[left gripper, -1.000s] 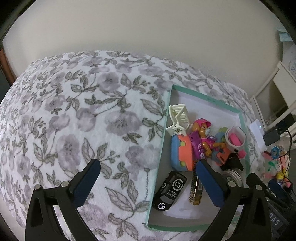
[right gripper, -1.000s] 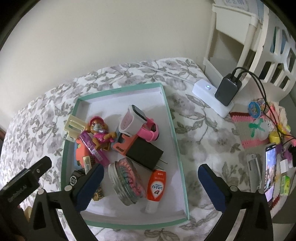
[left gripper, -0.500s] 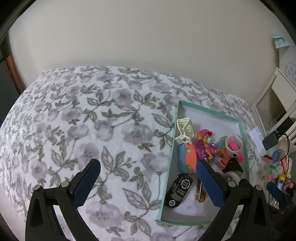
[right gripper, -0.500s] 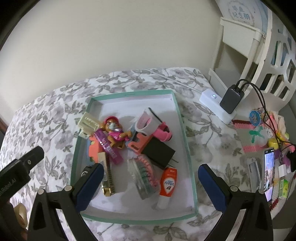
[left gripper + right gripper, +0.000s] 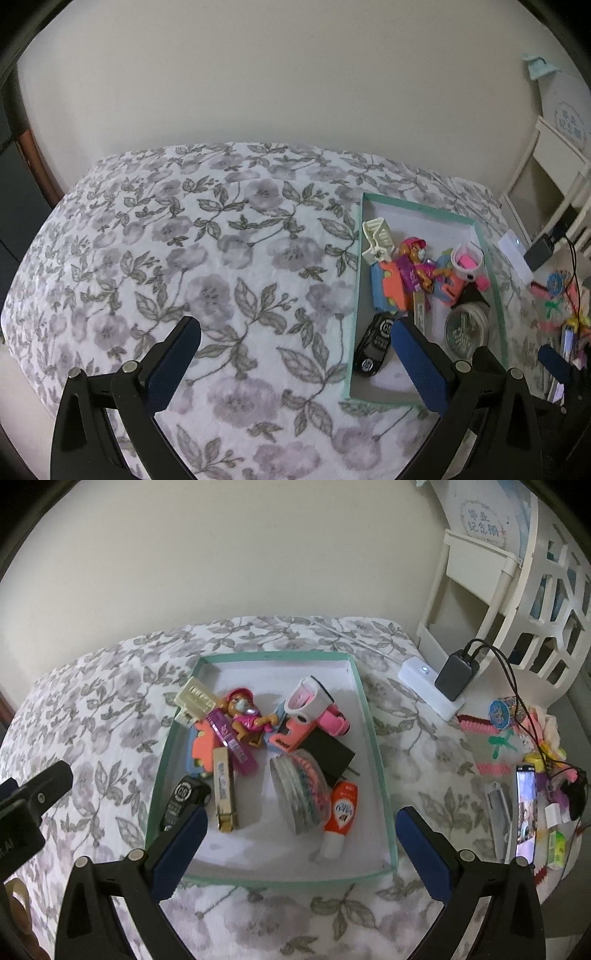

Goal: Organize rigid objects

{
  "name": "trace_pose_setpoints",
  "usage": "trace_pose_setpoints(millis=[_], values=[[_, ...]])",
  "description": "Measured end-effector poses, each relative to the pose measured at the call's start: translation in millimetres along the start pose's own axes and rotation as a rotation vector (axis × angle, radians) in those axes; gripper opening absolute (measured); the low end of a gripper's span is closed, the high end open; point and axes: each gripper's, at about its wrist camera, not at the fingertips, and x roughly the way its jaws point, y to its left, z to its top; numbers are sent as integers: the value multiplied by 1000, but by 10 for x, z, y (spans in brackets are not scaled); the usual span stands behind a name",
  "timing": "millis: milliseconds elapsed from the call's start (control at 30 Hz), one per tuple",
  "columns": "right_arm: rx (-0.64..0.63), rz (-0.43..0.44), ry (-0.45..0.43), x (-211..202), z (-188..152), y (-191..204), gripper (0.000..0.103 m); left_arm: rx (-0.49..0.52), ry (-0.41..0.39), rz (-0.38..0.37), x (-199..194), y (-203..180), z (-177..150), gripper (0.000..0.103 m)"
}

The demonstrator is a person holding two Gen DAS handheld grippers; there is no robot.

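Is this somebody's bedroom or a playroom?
Probably a bedroom at home. A soft floral blanket covers what looks like a bed by a plain wall. A green-edged tray on it holds small toys, and a plugged-in charger and a white basket sit beside it.

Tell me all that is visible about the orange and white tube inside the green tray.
The orange and white tube looks like smooth plastic: an orange body with a white label printed in red, and a white cap pointing toward the tray's near edge. It lies flat on the white floor of the tray, in the near right part, close to the right wall. Its left side is next to the round clear container standing on edge. Neither gripper touches it.
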Motion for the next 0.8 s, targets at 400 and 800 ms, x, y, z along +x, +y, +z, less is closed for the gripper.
trace_pose_setpoints(millis=[400,800], values=[[-3,7,-4,-138,-249,58,103,29,20,16,-143,109,-277,103],[-37,-8,12,-206,-439,114,103,69,43,57,-192,182,-452,103]])
